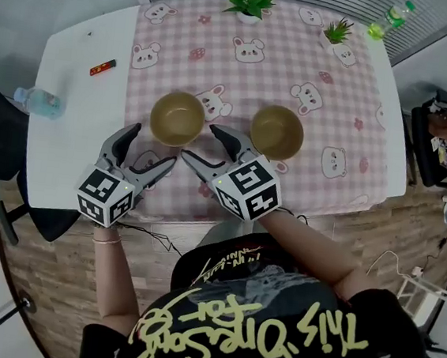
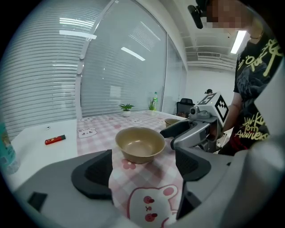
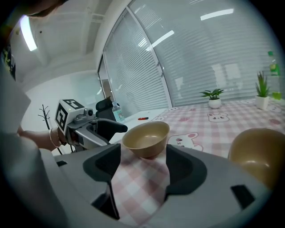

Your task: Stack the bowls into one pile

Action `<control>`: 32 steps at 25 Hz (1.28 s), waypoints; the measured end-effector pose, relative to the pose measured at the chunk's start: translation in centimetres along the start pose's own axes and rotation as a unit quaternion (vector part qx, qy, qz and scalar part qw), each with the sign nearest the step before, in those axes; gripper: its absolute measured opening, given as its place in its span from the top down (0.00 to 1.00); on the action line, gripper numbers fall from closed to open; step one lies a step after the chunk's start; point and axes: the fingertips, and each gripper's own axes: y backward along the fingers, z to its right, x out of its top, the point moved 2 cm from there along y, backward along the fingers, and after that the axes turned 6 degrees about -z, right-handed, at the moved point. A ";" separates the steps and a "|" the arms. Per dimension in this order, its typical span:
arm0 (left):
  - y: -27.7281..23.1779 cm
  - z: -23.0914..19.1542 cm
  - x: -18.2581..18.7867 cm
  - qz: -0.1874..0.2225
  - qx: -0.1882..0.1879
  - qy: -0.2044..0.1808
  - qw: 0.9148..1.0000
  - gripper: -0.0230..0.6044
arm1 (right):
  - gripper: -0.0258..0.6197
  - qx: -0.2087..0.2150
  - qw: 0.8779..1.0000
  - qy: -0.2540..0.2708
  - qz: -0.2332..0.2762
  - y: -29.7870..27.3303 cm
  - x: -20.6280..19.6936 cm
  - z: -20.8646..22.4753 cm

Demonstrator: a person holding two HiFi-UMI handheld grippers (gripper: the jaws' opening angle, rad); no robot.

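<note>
Tan and matte, two round bowls sit mouth-up on a pink checked tablecloth (image 1: 266,75) printed with bunnies, which covers most of a white table (image 1: 69,134). The left bowl (image 1: 177,118) and the right bowl (image 1: 277,131) stand side by side across the table, clearly apart and level. Neither is tipped, and being round they have no long axis to speak of. Both are empty. The left gripper (image 1: 154,147) hovers near the table's front edge, just short of the left bowl. Its jaws are spread wide with only cloth between them, and they point up-table at that bowl (image 2: 140,143). The right gripper (image 1: 199,142) sits beside it, angled leftward, so its open jaws also frame the left bowl (image 3: 146,139) without touching it. The right bowl (image 3: 260,153) lies off to that gripper's right. The tips of the two grippers come close together in front of the left bowl. Farther back stand two small potted plants (image 1: 249,6) and a green bottle (image 1: 389,19). On the bare white part lie a small red object (image 1: 103,67) and a clear water bottle (image 1: 37,101).
</note>
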 end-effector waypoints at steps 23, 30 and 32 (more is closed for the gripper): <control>-2.1 -0.7 0.2 -0.031 -0.047 -0.034 0.998 0.37 | 0.52 -0.006 0.999 0.036 -0.012 -1.6 0.7 0.2; -0.5 0.0 1.5 -0.013 -0.035 -0.039 0.999 0.38 | 0.52 0.012 0.999 0.032 0.016 -0.4 1.9 -0.7; 0.0 0.3 1.9 -0.007 -0.032 -0.041 0.999 0.38 | 0.52 0.015 0.999 0.033 0.022 0.0 2.3 -1.0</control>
